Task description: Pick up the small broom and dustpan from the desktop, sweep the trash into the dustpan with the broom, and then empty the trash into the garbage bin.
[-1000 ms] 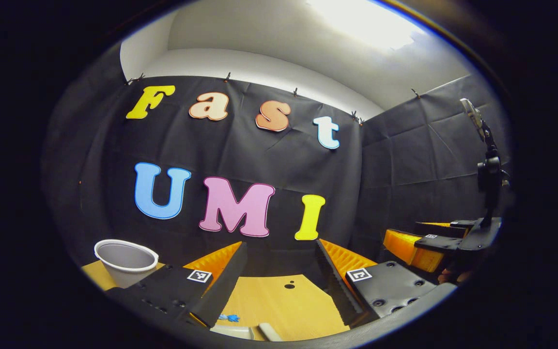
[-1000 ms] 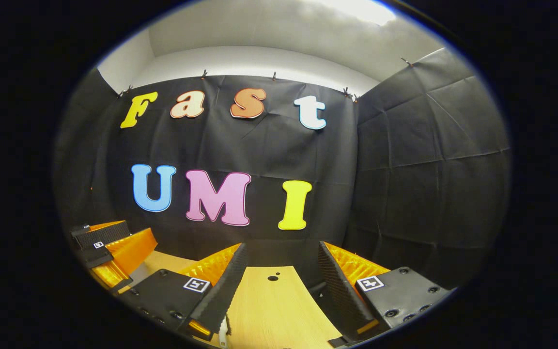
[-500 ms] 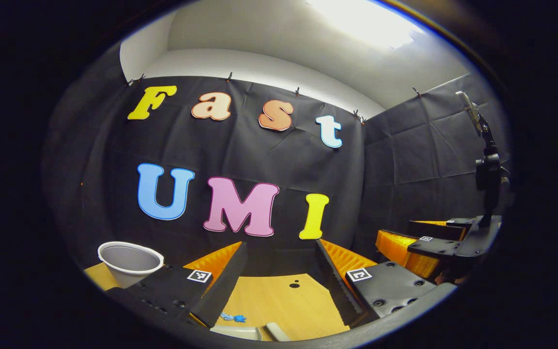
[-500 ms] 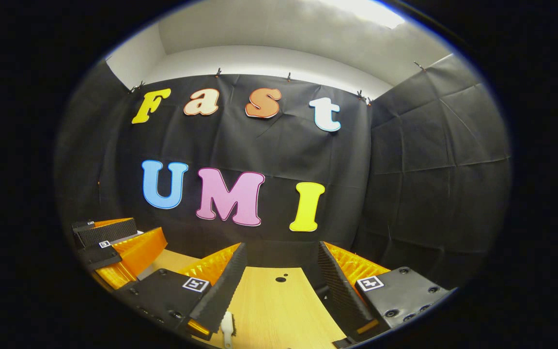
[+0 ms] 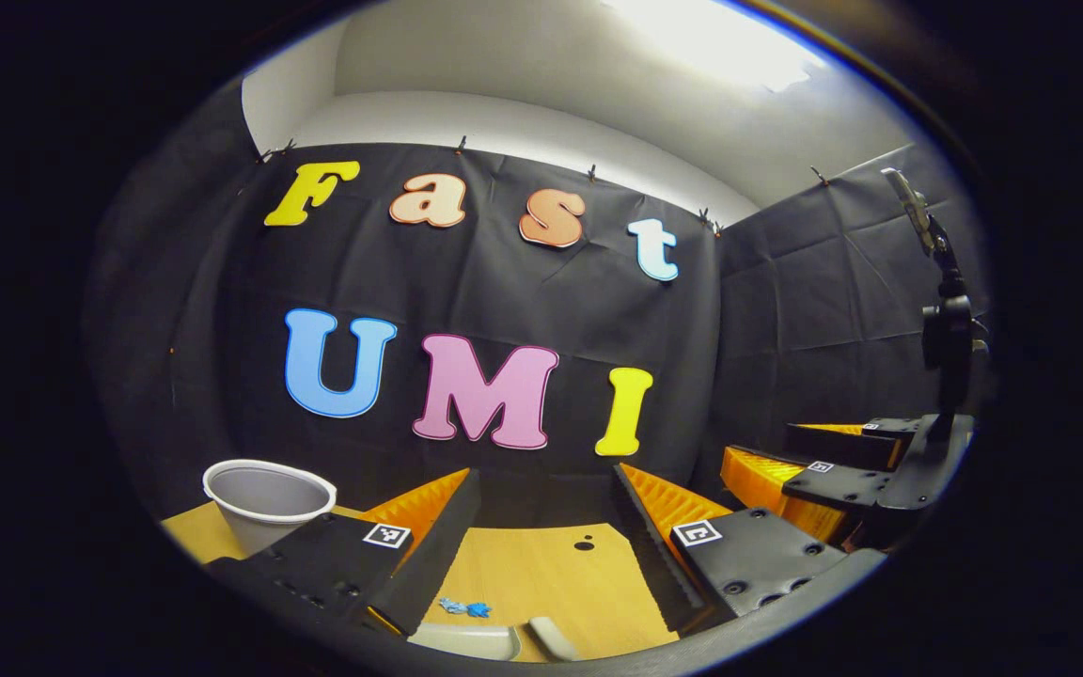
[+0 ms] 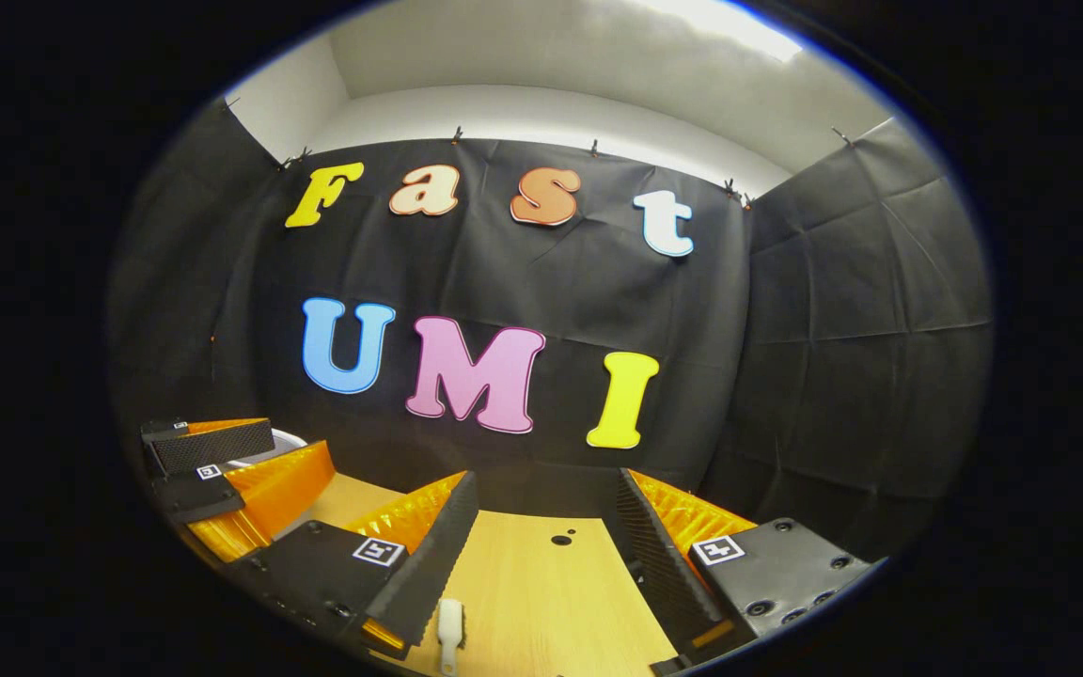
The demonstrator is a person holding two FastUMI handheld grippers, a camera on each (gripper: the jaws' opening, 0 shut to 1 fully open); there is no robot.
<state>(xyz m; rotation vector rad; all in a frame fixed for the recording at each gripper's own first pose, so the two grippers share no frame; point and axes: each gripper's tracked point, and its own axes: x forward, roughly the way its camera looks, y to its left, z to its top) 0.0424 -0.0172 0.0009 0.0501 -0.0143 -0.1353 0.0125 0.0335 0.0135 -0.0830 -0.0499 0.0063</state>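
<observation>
In the left gripper view my left gripper (image 5: 543, 481) is open above the wooden desktop (image 5: 541, 574), with nothing between its fingers. Below it lie a small blue scrap of trash (image 5: 466, 608) and the white dustpan (image 5: 476, 641), cut off by the lower edge. The white garbage bin (image 5: 269, 496) stands at the left. My right gripper (image 5: 814, 465) hovers at the far right, also open. In the right gripper view my right gripper (image 6: 541, 484) hangs open over the desktop (image 6: 541, 592). The white broom handle (image 6: 449, 632) lies just inside its left finger. The left gripper (image 6: 250, 461) is at the left.
A small dark hole (image 5: 584, 544) marks the desktop ahead of the fingers. A black stand with a device on top (image 5: 946, 329) rises at the right side. The bin's white rim (image 6: 290, 438) peeks out behind the left gripper. Black cloth walls close the back and right.
Both views have drifted so the wall and bin sit further right. More of the dustpan and the broom handle now shows at the bottom. Both grippers stay open.
</observation>
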